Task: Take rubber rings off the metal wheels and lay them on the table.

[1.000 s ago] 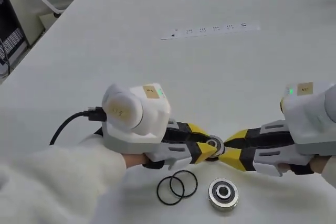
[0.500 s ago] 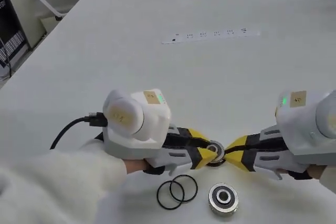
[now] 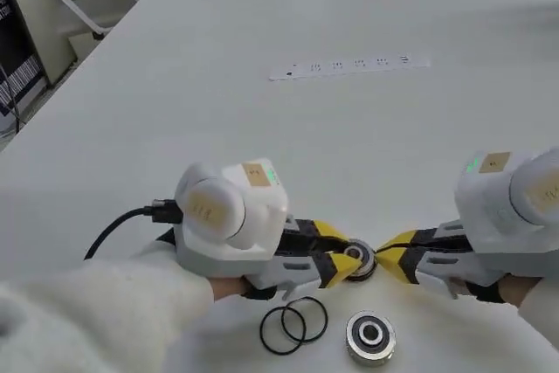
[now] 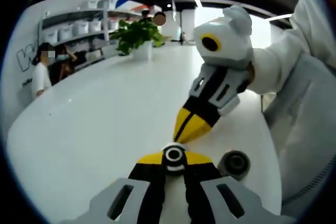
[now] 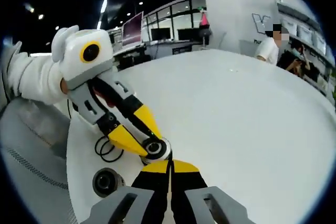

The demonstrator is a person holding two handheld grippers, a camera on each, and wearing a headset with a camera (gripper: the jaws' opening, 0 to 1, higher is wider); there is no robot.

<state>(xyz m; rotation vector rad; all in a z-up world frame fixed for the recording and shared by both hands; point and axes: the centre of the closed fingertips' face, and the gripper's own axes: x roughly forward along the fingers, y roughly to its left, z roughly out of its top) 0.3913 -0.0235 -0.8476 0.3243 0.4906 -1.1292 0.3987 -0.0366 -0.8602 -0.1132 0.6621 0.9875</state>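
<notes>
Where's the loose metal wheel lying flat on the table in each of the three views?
Head view: loose round silver metal wheel, bottom edge, right of centre.
Left gripper view: lower right.
Right gripper view: lower left.
Shared landmark: the held wheel at the left claw tips.

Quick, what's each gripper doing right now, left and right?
Left gripper: shut on a metal wheel.
Right gripper: shut, tips right at that wheel; whether it pinches anything cannot be told.

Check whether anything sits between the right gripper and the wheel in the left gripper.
Nothing visible. The right gripper has its tip at the wheel in the left gripper; the rings and spare wheel lie aside.
</notes>
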